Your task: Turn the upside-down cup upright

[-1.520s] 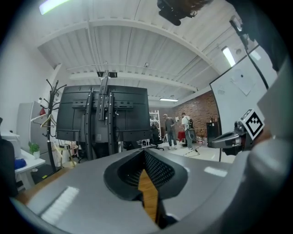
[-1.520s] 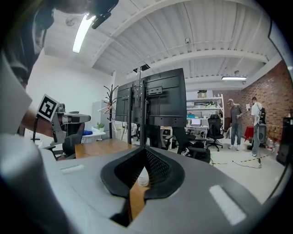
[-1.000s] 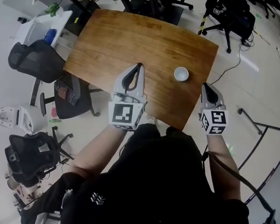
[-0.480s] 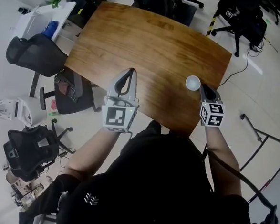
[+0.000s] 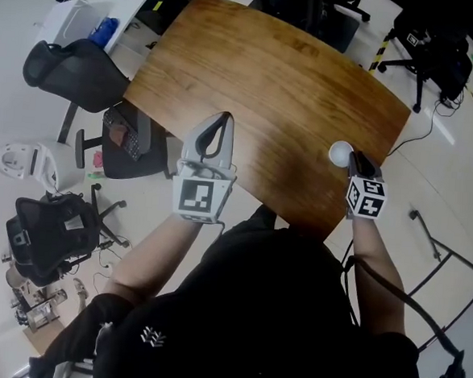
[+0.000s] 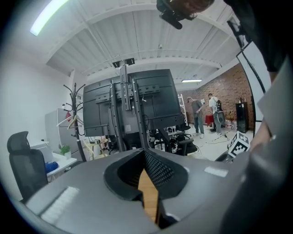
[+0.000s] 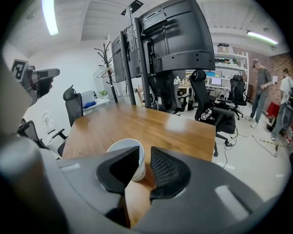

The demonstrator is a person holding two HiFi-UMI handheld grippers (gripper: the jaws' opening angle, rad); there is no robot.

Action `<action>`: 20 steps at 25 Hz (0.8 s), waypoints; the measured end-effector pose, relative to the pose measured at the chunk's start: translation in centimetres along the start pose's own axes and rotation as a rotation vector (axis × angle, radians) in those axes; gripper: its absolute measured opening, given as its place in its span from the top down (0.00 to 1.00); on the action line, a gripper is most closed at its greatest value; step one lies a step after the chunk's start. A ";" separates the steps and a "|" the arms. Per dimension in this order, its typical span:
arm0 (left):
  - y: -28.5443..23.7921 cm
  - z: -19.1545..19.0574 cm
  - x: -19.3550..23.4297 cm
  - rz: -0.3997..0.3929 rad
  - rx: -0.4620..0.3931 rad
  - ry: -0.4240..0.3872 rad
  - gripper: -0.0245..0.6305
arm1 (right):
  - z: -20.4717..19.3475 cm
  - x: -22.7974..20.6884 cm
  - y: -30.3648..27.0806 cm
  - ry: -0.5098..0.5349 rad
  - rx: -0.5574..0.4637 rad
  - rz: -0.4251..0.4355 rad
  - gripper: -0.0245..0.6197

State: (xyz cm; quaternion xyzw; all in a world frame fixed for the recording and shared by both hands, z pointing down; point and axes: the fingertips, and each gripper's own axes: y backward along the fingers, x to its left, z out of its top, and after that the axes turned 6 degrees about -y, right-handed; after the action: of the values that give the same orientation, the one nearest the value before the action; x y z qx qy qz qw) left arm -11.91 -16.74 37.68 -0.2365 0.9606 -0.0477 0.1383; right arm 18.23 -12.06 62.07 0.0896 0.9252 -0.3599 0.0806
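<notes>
Cup (image 5: 341, 153) upright on table (image 5: 277, 74), R gripper (image 7: 145, 154) jaws just opened, cup wall between

A curved wooden surface (image 5: 268, 81) stands on a pale floor (image 5: 455, 183). Along its left side are a black office chair (image 5: 71, 72) and a second chair (image 5: 131, 140) tucked against its edge; a third (image 5: 47, 235) stands well apart, lower left. A white side table (image 5: 75, 19) carries a blue item (image 5: 104, 31). Beyond the far end rise large black screens on a stand (image 7: 169, 36) and a coat rack (image 6: 73, 105). Two people (image 6: 206, 112) stand before a brick wall (image 6: 224, 91).
</notes>
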 end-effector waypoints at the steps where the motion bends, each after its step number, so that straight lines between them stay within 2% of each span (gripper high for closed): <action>1: 0.2 -0.1 0.1 0.005 0.002 -0.001 0.96 | -0.2 0.0 -0.1 -0.001 0.006 0.003 0.84; 7: 0.7 -0.1 0.3 0.027 0.018 -0.013 0.96 | -0.6 0.3 -0.9 -0.002 0.031 0.016 0.85; 10: 1.1 0.0 0.5 0.038 0.014 -0.009 0.96 | -0.6 0.3 -1.1 0.008 0.036 0.008 0.92; 13: 1.6 0.0 0.8 0.049 0.017 -0.010 0.96 | -0.6 0.8 -1.1 0.027 0.043 0.016 0.92; 20: 2.3 0.2 0.5 0.060 0.007 -0.018 0.96 | 0.5 -0.1 -0.2 0.127 0.004 -0.038 0.92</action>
State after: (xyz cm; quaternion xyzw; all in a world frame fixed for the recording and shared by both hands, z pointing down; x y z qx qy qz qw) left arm -13.25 -14.95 37.05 -0.2076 0.9658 -0.0446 0.1491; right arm 18.37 -12.59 61.88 0.0951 0.9292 -0.3570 0.0147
